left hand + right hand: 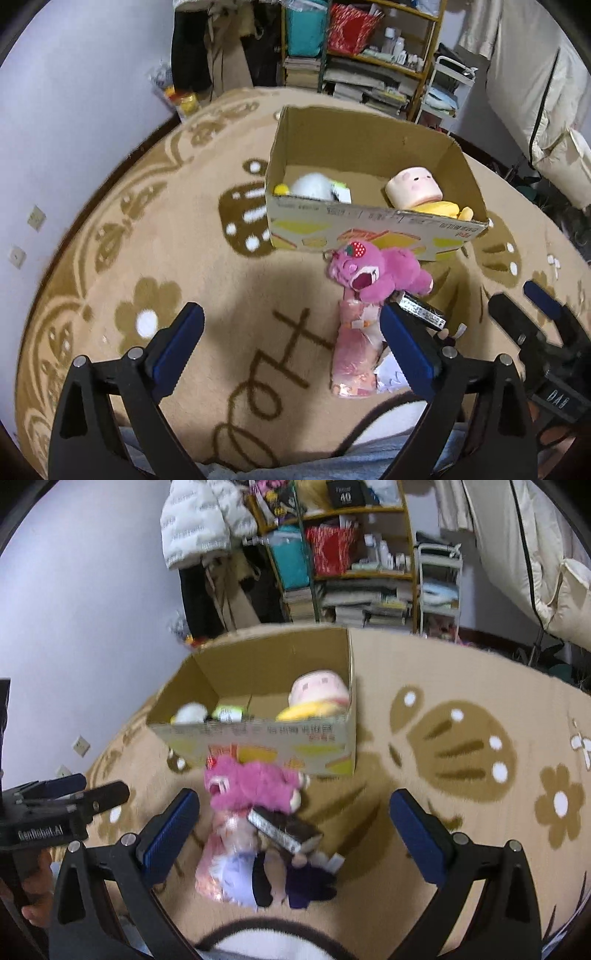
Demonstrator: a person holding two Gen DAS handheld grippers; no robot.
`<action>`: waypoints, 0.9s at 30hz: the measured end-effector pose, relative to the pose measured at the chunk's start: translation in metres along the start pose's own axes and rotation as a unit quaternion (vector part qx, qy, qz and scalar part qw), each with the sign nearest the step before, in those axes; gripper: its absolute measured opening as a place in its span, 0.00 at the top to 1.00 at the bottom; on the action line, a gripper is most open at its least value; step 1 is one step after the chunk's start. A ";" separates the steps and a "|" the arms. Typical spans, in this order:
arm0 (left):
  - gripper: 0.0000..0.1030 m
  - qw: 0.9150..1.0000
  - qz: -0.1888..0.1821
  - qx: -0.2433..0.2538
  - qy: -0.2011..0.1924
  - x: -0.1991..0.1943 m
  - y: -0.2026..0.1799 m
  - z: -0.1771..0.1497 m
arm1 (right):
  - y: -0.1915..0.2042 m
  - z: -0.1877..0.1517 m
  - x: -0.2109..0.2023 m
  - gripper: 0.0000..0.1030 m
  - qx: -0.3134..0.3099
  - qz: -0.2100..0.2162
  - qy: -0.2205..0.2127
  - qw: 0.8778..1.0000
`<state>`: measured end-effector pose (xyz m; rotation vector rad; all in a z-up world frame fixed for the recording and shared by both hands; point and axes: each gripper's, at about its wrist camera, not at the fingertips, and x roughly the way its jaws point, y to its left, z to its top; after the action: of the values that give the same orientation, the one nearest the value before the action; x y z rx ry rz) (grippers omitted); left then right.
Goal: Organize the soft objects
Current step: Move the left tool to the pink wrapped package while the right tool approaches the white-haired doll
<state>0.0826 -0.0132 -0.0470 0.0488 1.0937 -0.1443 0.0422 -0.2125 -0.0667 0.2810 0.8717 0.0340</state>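
Note:
A cardboard box (373, 147) (258, 661) stands open on the rug. Inside lie a white plush (312, 186) (190, 713) and a pale-faced doll in yellow (415, 188) (317, 694). A pink plush bear (376, 271) (251, 786) lies in front of the box, with a pink-dressed doll (354, 350) (221, 860) and a black packet (421, 310) (282, 830) beside it. My left gripper (291, 343) is open and empty, left of these toys. My right gripper (295, 834) is open and empty, above the toy pile; it also shows in the left wrist view (524, 299).
A beige patterned rug (184, 240) (461, 746) covers the floor. Cluttered shelves (369, 55) (351, 554) and hanging coats (199, 524) stand behind the box. A white wall (74, 92) runs along the left. A dark purple soft thing (310, 882) lies near the dolls.

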 end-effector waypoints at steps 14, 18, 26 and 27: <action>0.07 0.995 -0.031 -0.001 0.090 0.058 -0.012 -0.002 | -0.003 -0.017 0.055 0.00 0.008 0.008 0.117 0.993; 0.07 0.994 -0.032 0.002 0.105 0.071 -0.018 -0.001 | 0.000 -0.021 0.067 0.00 0.002 0.009 0.137 0.990; 0.07 0.989 -0.038 0.009 0.145 0.098 -0.027 -0.003 | 0.003 -0.030 0.085 0.00 0.002 0.016 0.171 0.985; 0.07 0.988 -0.039 0.011 0.149 0.102 -0.029 -0.004 | 0.003 -0.031 0.086 0.00 0.003 0.022 0.175 0.984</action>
<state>0.1208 -0.0505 -0.1383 0.0476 1.3938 -0.2244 0.0751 -0.1898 -0.1493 0.3044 1.2159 0.1241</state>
